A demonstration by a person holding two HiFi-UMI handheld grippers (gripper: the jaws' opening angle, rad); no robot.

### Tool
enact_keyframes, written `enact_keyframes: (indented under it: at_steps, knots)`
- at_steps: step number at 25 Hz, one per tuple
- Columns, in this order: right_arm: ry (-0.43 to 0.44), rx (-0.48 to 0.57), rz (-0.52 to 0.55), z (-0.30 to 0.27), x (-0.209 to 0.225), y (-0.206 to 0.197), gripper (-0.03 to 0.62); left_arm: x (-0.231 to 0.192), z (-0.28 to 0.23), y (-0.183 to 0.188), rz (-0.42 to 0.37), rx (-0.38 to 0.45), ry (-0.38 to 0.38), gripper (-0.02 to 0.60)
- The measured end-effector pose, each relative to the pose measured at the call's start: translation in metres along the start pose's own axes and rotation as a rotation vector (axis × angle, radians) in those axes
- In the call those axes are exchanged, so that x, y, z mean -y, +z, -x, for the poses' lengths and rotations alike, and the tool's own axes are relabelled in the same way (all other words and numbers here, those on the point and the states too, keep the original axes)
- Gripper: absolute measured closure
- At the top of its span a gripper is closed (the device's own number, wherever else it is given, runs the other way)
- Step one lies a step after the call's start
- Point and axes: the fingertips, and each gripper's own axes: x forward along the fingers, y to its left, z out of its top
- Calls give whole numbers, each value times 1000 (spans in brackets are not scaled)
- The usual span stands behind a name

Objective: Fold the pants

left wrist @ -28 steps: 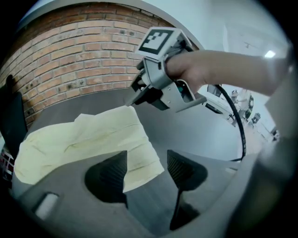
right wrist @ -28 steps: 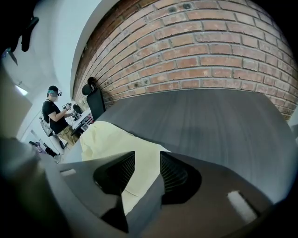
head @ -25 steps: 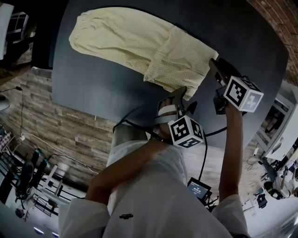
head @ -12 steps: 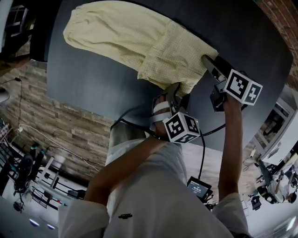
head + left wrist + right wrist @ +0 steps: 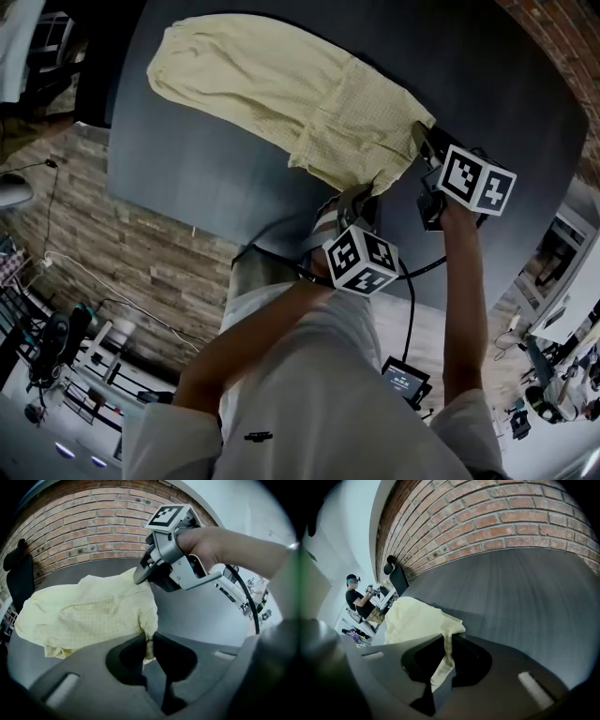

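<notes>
**Both grippers clamped on the near end of the pants (image 5: 281, 84)**

The left gripper (image 5: 149, 641) had just drawn its jaws nearly together, and in its own view they pinched a thin fold at one corner of the pale yellow cloth. A little of the fabric hung down between the pads. The right gripper (image 5: 446, 637) had just closed as well. A narrow strip of the same cloth was caught between its jaws and trailed down into the gap behind them.

From above, the two grips sat at opposite corners of the end of the garment nearest the person, apart from each other, with the cloth's edge running between them. The left gripper held the lower corner and the right gripper the corner further right. Each carried its marker cube (image 5: 361, 261) just behind the jaws. In the left gripper view the right gripper's tip rested on the far corner of the fabric, with the person's hand (image 5: 206, 545) wrapped around its handle.

Beyond the jaws, the pants lay rumpled but mostly flat on the dark grey table (image 5: 234, 197), stretching away from both grippers toward its far side. A brick wall (image 5: 93, 527) rose behind the table. A seated person (image 5: 358, 603) was visible off to one side of the room.
</notes>
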Motion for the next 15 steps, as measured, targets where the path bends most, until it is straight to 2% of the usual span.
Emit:
enact_keyframes:
  at_steps: [5,9,15]
  knots:
    - [-22,7,-11,24,8,-8,554,26,12,6,-10,6,-65,541]
    - [-49,51,-56,49,11,-10,554,43,27,15,-17,34,-106,541]
    - [-73,90,-51,68,0,-10,554,47,53,20,3,66,-155,541]
